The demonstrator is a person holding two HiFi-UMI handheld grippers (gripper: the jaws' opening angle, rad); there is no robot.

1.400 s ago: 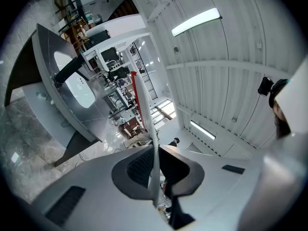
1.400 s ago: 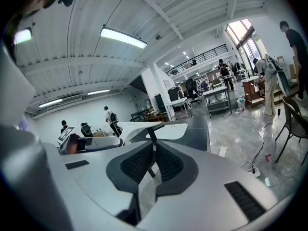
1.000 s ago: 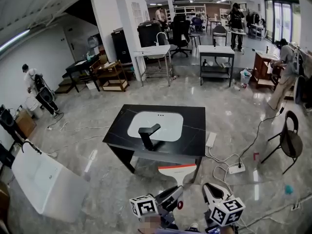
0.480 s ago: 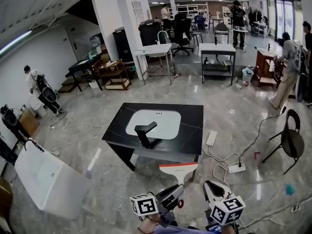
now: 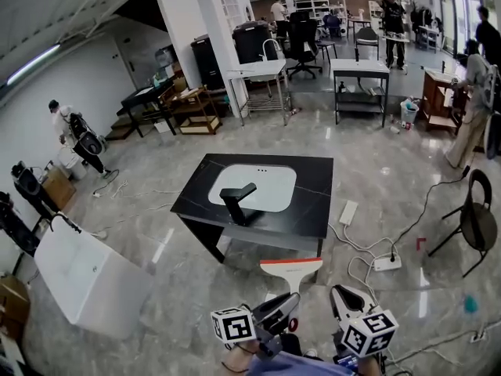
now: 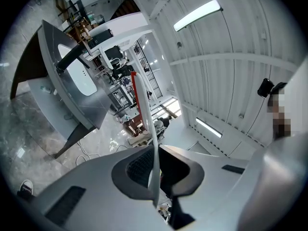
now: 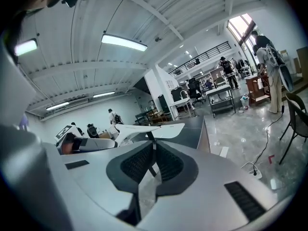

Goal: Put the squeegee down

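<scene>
Holding the squeegee in the tightly shut jaws of the left gripper, pinched on its thin white neck, edge-on between the pads in the left gripper view. Gripping low, probably so as to leave the wide orange-edged head out in front, free to touch down first. Carrying it roughly level and in the air, above the floor and just short of the near edge of the black surface; not yet put down.

Carrying the right gripper just beside the left, with jaws pressed together on nothing. Idle by the look of it, since one grip is enough for so light a tool.

Facing the surface squarely, with its white sink basin and black faucet ahead of the squeegee head. Likely heading there to lay the tool flat. Would call for bare black stone beside the basin, clear of the faucet, and for opening the left jaws only once the head rests on something. Worth minding the cables and the power strip on the floor to the right.
</scene>
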